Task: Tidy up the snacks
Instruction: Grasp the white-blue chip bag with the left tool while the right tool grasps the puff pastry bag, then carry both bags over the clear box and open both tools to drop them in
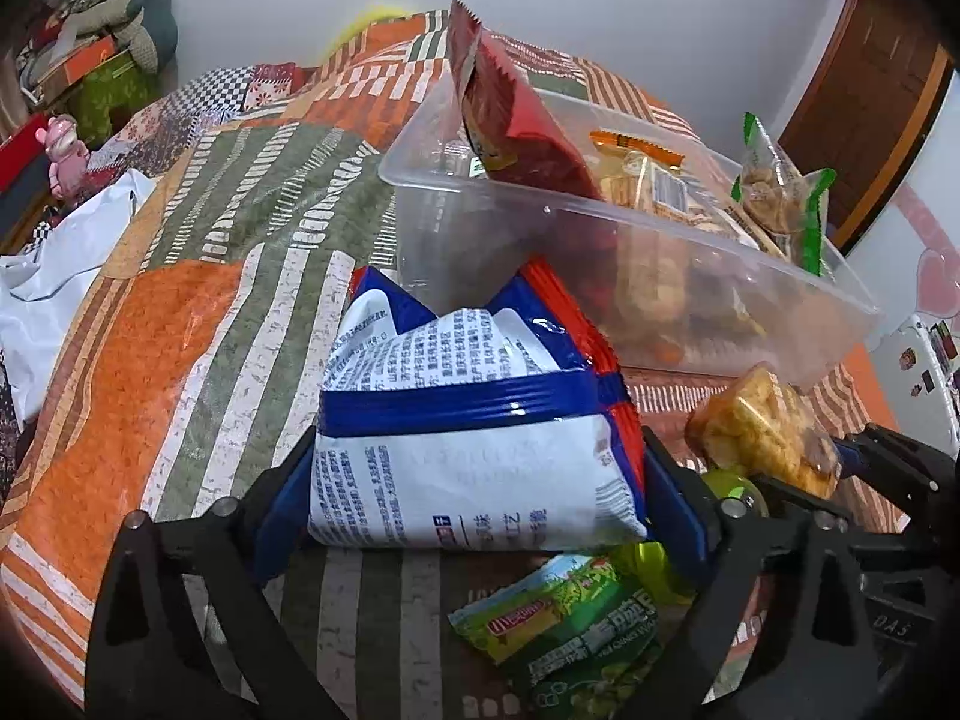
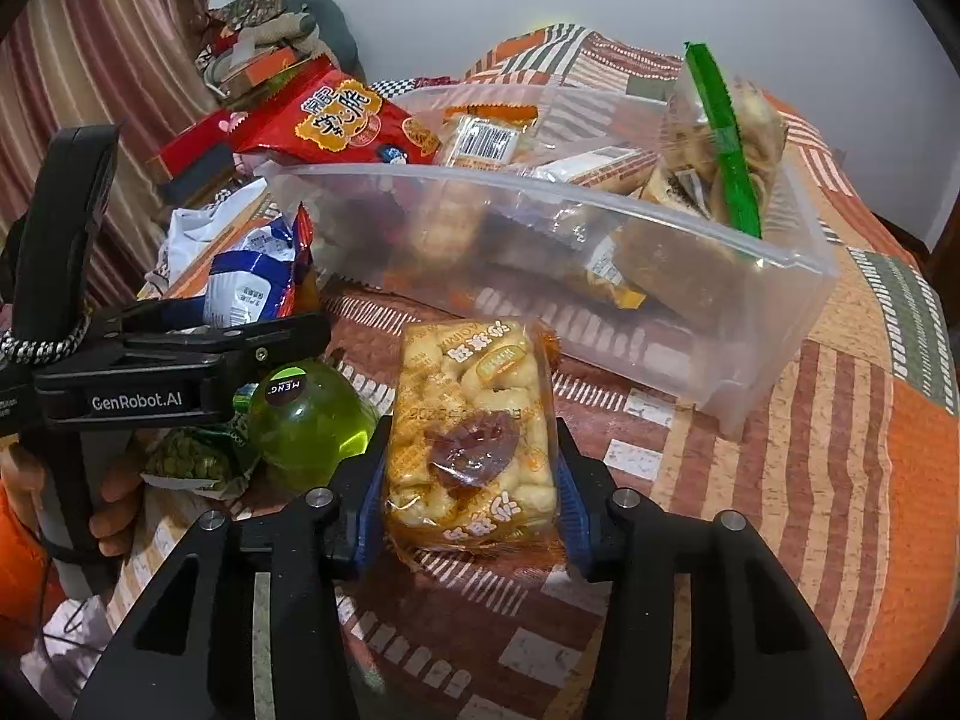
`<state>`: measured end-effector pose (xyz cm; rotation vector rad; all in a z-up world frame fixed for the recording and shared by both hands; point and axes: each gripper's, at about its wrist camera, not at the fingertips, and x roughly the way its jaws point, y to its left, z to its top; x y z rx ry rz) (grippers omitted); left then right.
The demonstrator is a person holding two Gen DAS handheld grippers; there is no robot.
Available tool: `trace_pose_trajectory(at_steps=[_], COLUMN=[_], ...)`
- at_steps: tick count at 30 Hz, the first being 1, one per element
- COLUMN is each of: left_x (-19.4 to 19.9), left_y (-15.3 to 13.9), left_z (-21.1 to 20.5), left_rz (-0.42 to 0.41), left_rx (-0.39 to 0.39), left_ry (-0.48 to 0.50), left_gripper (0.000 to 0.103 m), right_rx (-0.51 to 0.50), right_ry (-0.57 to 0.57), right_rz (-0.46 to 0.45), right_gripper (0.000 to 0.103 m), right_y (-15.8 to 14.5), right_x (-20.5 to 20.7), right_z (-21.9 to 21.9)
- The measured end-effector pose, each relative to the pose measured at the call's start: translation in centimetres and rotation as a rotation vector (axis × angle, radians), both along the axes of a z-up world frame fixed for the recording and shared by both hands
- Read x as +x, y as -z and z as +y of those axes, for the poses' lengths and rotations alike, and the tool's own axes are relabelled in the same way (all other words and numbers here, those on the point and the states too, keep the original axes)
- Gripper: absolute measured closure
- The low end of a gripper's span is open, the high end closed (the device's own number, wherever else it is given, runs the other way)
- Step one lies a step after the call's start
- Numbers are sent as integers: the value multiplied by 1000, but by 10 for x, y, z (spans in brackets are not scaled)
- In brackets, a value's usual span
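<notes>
A patchwork bedspread of orange, green and white stripes carries everything. Taking the clear rectangular plastic bin as landmark: in front of its left end, the left gripper stands wide with its blue pads against the sides of a white-and-blue printed snack bag. Nearer the camera than that lie a green pea-snack packet and a round translucent green ball. In front of the bin's middle, the right gripper is narrowed onto a clear packet of golden puffed snacks, holding it. Inside the bin stand a red crinkled bag, an orange-edged wrapper and, rightmost, a green-striped clear pouch.
</notes>
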<state>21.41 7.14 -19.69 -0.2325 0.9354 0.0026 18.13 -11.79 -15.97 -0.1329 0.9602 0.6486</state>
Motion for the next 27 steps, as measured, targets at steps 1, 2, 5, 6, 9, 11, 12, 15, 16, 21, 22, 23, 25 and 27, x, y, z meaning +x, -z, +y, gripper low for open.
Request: trace_pose_trajectory(at_steps=[1,2,5,6,9,11,12,15,16,21,22,23,25,27], left_x=[-1,-3,-8,-10,-15,-23,-25,-34,-37,-49,-51,-53,-53,-55], left_y=[-1,-2,-4,-5,-9,-13,-15,-25,-28,-51,-55,-61,-70,-78], left_z=[-1,-1,-2,-3,-5,-7,-7,-10,-12,-17,-17,-19,-20,-23], left_rz=[-3,-8,-14,-15,-28,-44,-50,-75,-85,-135,-145,-159,-181,-201], left_rx=[4,12,5,3,8,17,18,31,36,30,26,23,21,20], left_ry=[3,4,15,20,25,28,30,35,37,51,54,58,65,73], left_gripper=[14,20,27,28,31,31,31,32,32,32,32,32,32,32], right_rx=[2,5,19,23,28,31,31,37,42,59,65,68,67,71], right_ry=[3,6,20,25,38,44,48,55,58,74,77,79,84,89], right_rz=[-4,-5,-11,-14,-29,-38,-46,-63,-69,-103,-110,-116,-136,-152], right_gripper=[60,60,61,61,61,61,61,61,61,61,61,61,61,61], right_y=[-1,-2,-6,-7,-11,-15,-17,-23,-26,-39,-42,-44,-49,-54], right_x=[0,0,0,0,-2,-3,-4,-6,-7,-7,-8,-8,-8,-9], right_z=[0,0,-6,-7,-11,-14,-15,-20,-22,-27,-29,-30,-31,-33])
